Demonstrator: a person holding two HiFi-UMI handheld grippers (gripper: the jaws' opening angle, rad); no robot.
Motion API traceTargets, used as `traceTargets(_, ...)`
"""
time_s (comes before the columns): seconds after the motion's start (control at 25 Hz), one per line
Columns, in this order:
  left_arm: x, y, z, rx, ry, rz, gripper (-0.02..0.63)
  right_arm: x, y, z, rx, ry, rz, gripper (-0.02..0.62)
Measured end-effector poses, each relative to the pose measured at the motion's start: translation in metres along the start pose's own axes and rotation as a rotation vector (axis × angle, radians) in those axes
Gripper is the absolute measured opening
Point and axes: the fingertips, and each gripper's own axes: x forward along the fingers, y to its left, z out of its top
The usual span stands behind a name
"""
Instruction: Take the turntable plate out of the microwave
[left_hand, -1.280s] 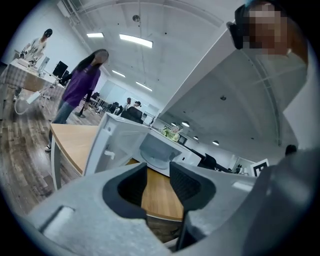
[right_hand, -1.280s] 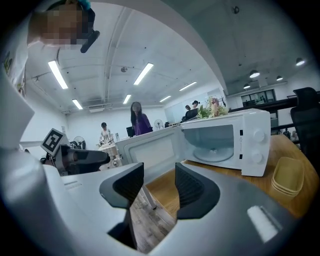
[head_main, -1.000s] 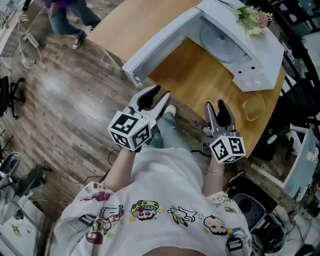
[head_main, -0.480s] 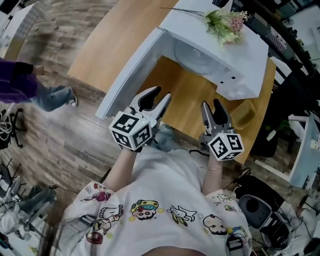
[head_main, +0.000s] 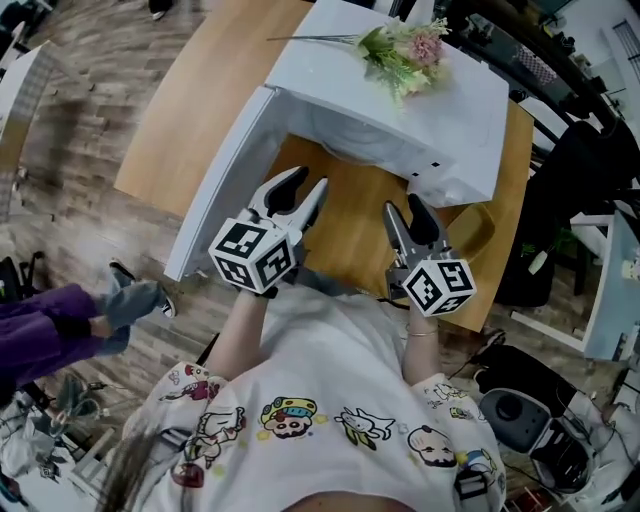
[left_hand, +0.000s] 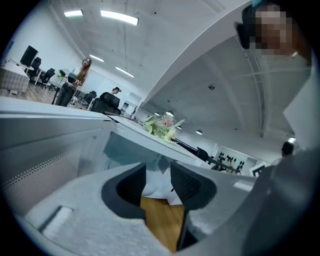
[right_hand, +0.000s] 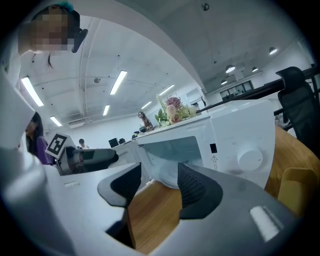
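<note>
Fingers of left gripper and right gripper are held spread, empty; the turntable plate lies inside the open microwave, and is best approached low, at its rim.

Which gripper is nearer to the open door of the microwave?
Left. The left gripper is just to the right of the microwave door. The right gripper is farther to the right, in front of the control panel.
</note>
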Motion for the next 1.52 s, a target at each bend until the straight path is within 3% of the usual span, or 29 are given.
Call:
traceTargets(0.84,0.032,0.02,0.003,-0.039,0.101,-0.057,0.149,0.016,0.0,-0.001,0.084,-0.005,-0.076,0.218)
traceTargets(1.52,0.07,0.047,-0.053,-0.128,0.243,-0.066,0.149,0.033,-0.018,-0.023,0.135,0.013,-0.136,0.209)
